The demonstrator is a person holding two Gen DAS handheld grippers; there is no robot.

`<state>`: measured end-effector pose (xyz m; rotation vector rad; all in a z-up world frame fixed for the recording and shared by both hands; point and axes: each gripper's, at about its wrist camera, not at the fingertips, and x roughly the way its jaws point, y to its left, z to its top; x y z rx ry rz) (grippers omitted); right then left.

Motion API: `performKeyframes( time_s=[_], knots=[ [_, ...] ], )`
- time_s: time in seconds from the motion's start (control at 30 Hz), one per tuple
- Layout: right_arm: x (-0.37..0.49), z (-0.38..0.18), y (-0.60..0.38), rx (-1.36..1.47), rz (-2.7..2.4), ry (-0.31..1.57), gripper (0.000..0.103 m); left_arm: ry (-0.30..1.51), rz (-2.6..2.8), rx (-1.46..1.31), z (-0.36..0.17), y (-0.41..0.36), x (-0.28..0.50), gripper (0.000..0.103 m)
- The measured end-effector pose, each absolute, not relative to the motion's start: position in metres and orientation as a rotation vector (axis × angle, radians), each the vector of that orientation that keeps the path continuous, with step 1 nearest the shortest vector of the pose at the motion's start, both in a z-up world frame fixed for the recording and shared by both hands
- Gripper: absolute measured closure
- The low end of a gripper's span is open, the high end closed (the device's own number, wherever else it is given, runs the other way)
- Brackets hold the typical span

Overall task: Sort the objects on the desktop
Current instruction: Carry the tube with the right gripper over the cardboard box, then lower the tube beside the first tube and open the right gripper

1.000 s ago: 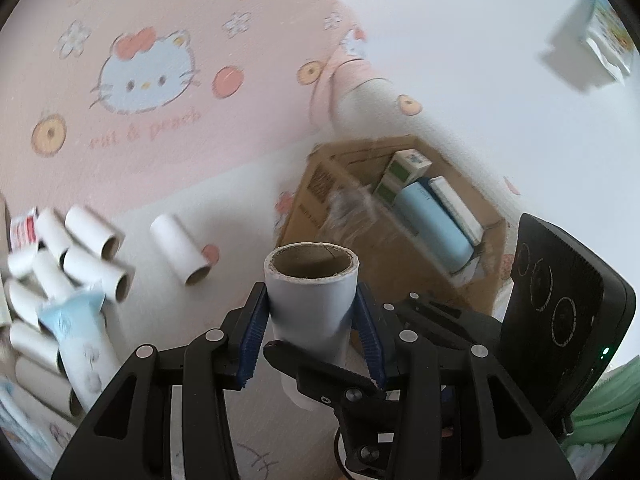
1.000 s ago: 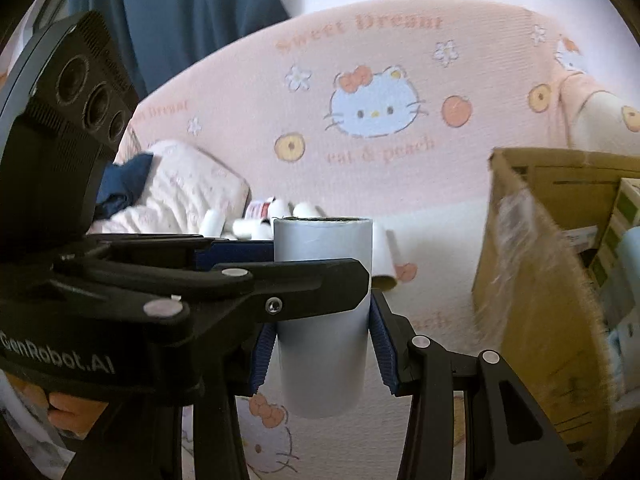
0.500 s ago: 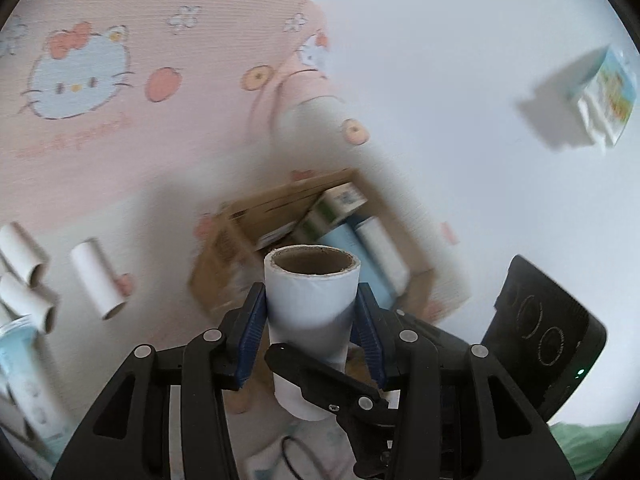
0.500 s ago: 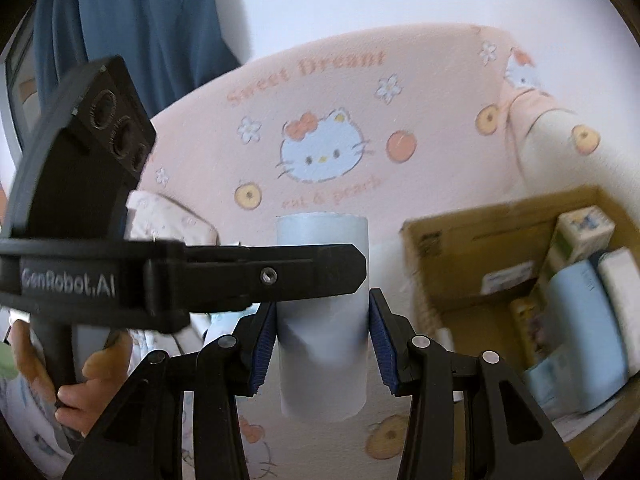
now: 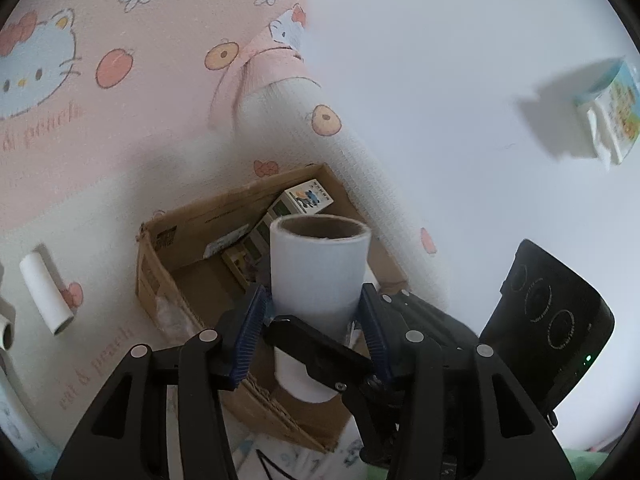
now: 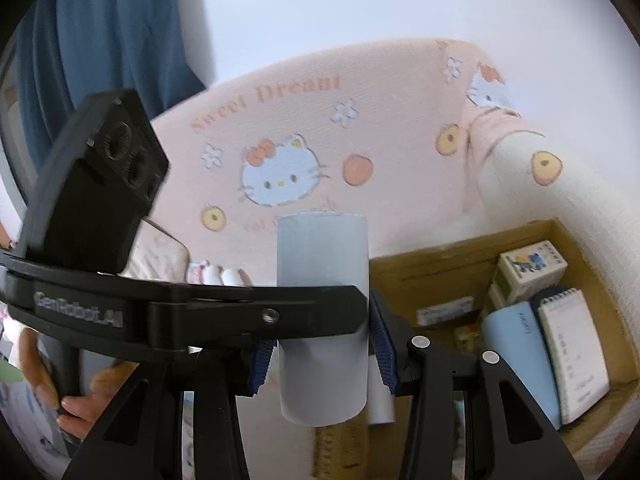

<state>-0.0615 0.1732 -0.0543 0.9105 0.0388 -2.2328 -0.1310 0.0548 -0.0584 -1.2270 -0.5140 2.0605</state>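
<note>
Grippers tilt down over the box (image 5: 180, 236): our left (image 5: 316, 320) is opening around its roll (image 5: 318, 268), our right (image 6: 324, 348) pinches another roll (image 6: 322, 256).

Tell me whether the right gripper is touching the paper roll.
Touching. The right wrist view shows the right gripper clamping the paper roll between its jaws.

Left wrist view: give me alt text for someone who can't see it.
The left gripper, jaws opening, has an upright white paper roll between them, above an open cardboard box holding small cartons. Another roll lies on the pink cartoon-cat bedding.
</note>
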Motion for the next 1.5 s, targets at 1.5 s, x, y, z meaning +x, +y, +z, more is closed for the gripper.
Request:
performKeyframes(
  time_s=[1.5],
  knots=[
    [-0.193, -0.185, 0.160, 1.710, -1.883, 0.215, 0.063, -0.236, 2.086, -1.525, -0.136, 0.087, -0.219, 0.092]
  ],
)
